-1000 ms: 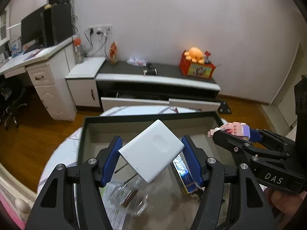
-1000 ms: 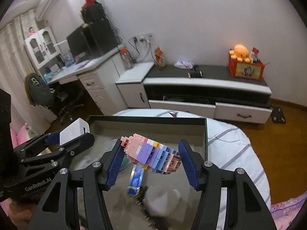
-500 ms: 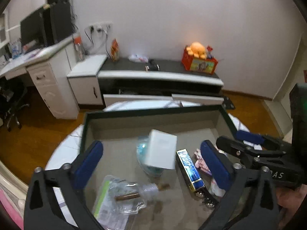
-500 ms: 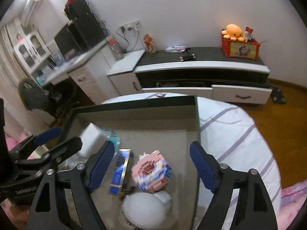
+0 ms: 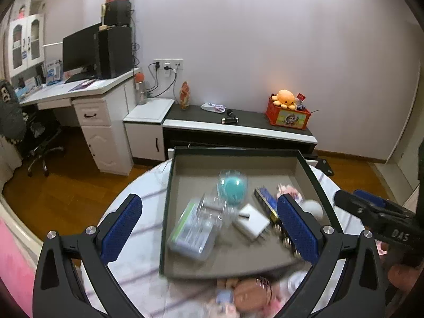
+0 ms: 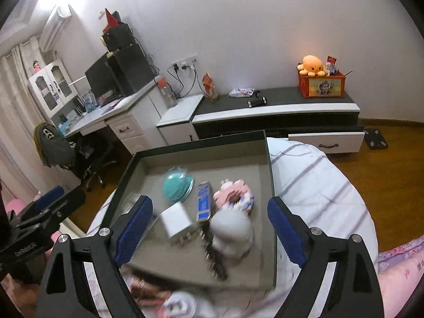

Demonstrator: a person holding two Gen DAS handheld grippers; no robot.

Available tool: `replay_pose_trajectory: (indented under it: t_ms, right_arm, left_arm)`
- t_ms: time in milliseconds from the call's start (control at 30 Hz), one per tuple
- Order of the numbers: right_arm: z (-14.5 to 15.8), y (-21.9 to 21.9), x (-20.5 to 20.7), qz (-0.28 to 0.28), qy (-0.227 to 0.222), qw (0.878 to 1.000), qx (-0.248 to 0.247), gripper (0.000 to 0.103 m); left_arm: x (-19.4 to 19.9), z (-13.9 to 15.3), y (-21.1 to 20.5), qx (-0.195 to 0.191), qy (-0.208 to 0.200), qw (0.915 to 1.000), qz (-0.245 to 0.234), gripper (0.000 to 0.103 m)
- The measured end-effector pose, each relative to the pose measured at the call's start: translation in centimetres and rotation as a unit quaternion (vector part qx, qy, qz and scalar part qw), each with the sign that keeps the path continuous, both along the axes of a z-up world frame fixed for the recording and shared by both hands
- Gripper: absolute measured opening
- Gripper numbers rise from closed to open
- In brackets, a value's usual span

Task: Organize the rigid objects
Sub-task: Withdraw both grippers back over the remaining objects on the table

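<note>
A dark-rimmed grey tray point(image 5: 169, 185) point(image 6: 269, 164) sits on a round table with a striped cloth. Inside it lie a white charger point(image 5: 251, 221) point(image 6: 176, 221), a pink brick toy point(image 5: 287, 192) point(image 6: 234, 196), a blue box point(image 5: 266, 202) point(image 6: 204, 202), a teal round item in clear casing point(image 5: 232, 186) point(image 6: 176, 182), a clear plastic pack point(image 5: 196, 228) and a pale grey rounded object point(image 6: 233, 232). My left gripper point(image 5: 209, 204) hangs open over the tray's near left side, holding nothing. My right gripper point(image 6: 209, 209) is above the near right side, its jaws opening, nothing between them.
Soft toys point(image 5: 249, 294) point(image 6: 180, 302) lie blurred on the cloth just in front of the tray. Behind the table stand a low TV cabinet point(image 5: 238, 129) with an open drawer and a white desk point(image 5: 79, 98). A wooden floor surrounds the table.
Both grippers opened and let go. The charger and the brick toy dropped into the tray. Both grippers pulled back towards the near edge, so the tray sits further away.
</note>
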State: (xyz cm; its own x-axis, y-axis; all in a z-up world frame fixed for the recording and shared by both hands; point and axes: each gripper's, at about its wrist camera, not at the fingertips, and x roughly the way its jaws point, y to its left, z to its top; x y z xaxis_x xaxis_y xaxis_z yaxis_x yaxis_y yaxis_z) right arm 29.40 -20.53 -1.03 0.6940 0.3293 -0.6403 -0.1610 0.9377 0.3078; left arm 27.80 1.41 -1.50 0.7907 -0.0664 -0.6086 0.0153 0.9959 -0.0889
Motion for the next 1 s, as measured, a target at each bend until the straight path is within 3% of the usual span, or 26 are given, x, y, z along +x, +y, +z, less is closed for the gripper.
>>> replay_pose_trajectory:
  t_ms: [533,1000]
  right_arm:
    - [1.2,0.2,-12.7,-0.009,-0.038,0.999,-0.017,0.090]
    - [1.9,0.6,-16.3,-0.004,-0.058,0.998,-0.036,0.090]
  left_arm:
    - [-10.7,-0.4,0.6,0.005,0.001,0.9996,0.029,0.103]
    - [-14.6,-1.9,0.2,-0.009,0.015,0.9993,0.034,0.103]
